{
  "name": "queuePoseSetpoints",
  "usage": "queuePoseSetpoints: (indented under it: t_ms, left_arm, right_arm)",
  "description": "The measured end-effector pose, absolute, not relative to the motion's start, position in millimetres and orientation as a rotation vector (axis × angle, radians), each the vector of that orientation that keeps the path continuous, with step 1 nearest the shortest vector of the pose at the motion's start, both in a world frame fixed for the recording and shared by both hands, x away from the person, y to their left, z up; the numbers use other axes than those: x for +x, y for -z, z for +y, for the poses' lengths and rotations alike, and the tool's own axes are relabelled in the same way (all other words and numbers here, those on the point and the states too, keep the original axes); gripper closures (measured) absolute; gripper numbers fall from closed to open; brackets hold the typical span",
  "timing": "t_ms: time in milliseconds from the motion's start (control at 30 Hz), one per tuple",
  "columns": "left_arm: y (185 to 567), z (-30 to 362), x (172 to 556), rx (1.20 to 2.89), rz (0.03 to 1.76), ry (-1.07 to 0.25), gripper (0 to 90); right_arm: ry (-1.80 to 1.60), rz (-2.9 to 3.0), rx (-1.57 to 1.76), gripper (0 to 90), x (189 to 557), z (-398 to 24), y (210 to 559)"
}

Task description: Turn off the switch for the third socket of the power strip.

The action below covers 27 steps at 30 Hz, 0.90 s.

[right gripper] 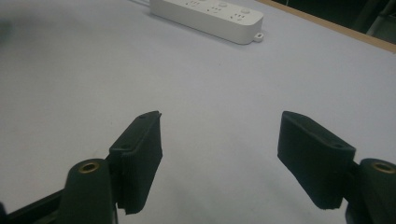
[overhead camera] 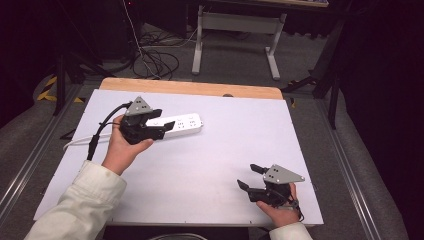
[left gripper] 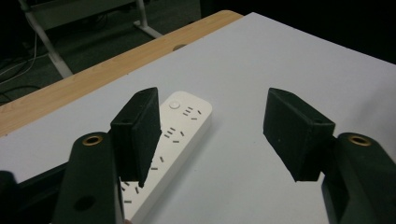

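A white power strip (overhead camera: 182,125) lies flat on the white table top, left of centre, its sockets and round button facing up. My left gripper (overhead camera: 164,118) hovers over the strip's near end with its jaws open and nothing between them; in the left gripper view the power strip (left gripper: 180,128) lies below the left pad (left gripper: 137,133), apart from it. My right gripper (overhead camera: 249,176) rests near the table's front right edge, jaws open and empty. In the right gripper view the power strip (right gripper: 210,14) lies far ahead, beyond the gripper (right gripper: 219,154).
The white table top (overhead camera: 225,145) has a wooden strip (overhead camera: 190,87) along its far edge. A white cable (overhead camera: 75,142) runs off the table's left side. Beyond stand a desk frame (overhead camera: 235,30) and loose floor cables (overhead camera: 155,60).
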State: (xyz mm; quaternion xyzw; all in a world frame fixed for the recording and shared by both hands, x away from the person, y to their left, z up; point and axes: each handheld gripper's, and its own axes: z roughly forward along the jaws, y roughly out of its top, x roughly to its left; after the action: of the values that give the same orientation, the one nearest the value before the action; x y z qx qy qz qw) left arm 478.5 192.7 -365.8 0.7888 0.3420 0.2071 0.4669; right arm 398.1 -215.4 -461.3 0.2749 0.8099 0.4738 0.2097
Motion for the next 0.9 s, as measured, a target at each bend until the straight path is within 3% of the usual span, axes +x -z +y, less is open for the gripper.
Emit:
queuePoseSetpoints:
  t_ms: [200, 900]
  left_arm:
    - [367.2, 210.9, 455.9, 1.939, 0.836, -0.488, 26.5]
    - [423.7, 255.1, 394.9, 1.910, 0.786, -0.465, 19.7]
  right_arm:
    - [-1.320, 2.251, 0.761, 31.1, 398.2, -215.7, 461.0]
    - [-1.343, 2.260, 0.771, 32.1, 397.7, -216.1, 460.5]
